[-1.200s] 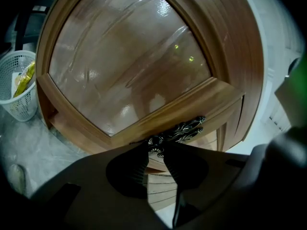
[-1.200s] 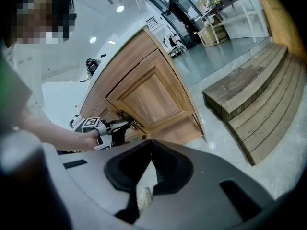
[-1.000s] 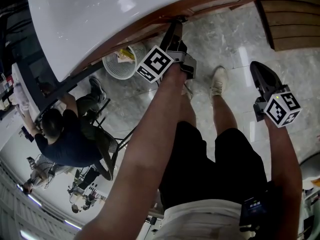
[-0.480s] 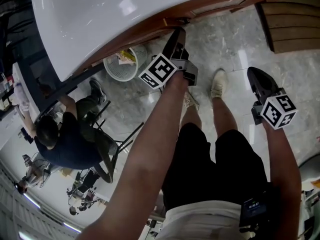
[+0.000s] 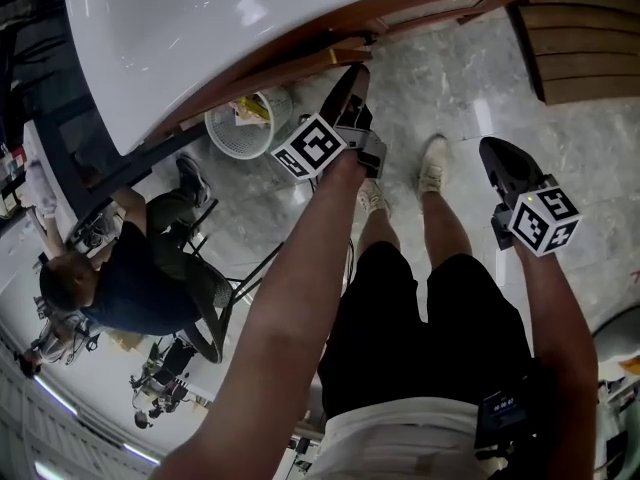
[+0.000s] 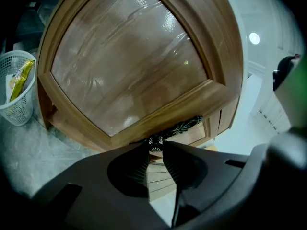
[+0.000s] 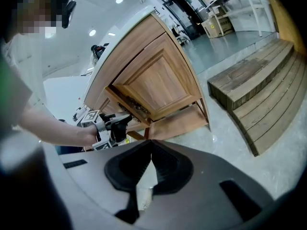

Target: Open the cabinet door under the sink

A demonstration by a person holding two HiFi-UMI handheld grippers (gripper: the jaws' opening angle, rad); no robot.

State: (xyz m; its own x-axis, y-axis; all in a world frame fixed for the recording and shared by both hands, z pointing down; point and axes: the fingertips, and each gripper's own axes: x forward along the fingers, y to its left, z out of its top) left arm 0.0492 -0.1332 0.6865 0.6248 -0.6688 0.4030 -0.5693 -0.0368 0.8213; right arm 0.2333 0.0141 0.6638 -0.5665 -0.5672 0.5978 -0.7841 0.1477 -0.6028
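Under-sink cabinet, mid-opening: the left gripper has its jaws drawn narrow on the dark ornate handle of the cabinet door. It bites only the handle's near end, right at the jaw tips. The door's film-covered panel fills the space ahead of and above those jaws. Seen from the right gripper's side, the door appears swung partway out from the cabinet — ajar, not fully open. The white sink sits directly over the left gripper. A white wastebasket w/ a yellow wrapper stands on the floor to that gripper's left, near the cabinet's foot. The right gripper hangs well off to the left gripper's right, back from the cabinet, jaws pressed together w/ nothing btwn them. Wooden steps lie ahead of it, to its right.

Risk, by judgement: the grip is small and off-centre — a pull that leaves the door's arc could twist the handle out of the jaws, and the door would prob. swing loose. The holder's legs stand just behind the left gripper, so a fast swing could bring the door's edge into them. The right gripper looks too far off to steady anything.
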